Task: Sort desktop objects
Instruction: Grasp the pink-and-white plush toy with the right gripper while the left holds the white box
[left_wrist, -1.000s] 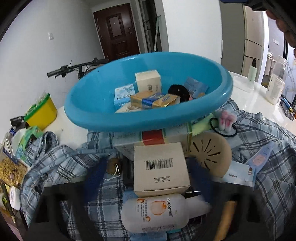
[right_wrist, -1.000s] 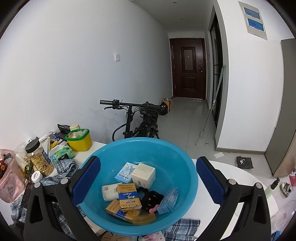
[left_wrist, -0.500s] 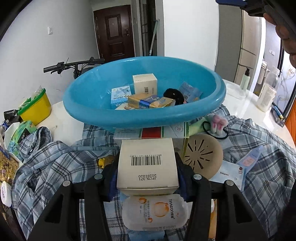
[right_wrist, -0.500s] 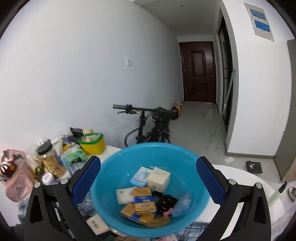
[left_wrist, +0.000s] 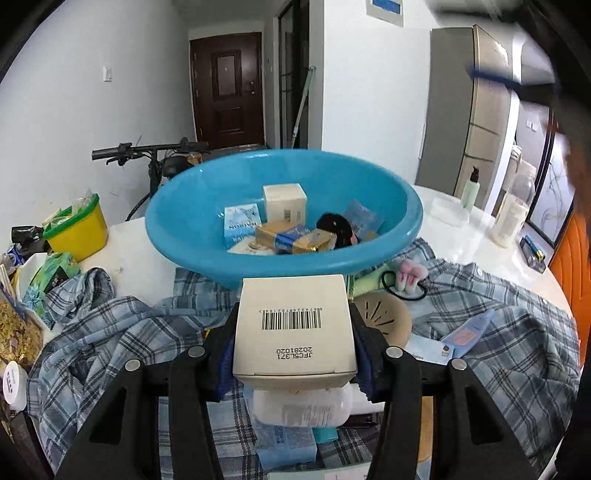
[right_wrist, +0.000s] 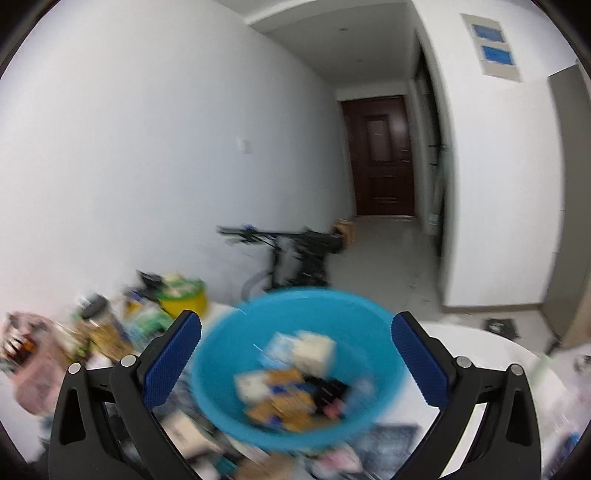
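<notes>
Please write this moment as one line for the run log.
left claw: shut on white box | right claw: open, empty | blue basin: ahead, holds small boxes | view right: blurred

A white cardboard box (left_wrist: 293, 325) with a barcode on its top face sits level, lifted above the clutter and clamped at both sides. At its 12 o'clock stands a blue basin (left_wrist: 207, 218) holding small boxes, gold packets and a black item. A white bottle (left_wrist: 301, 406) lies on its side at the box's 6 o'clock.
</notes>
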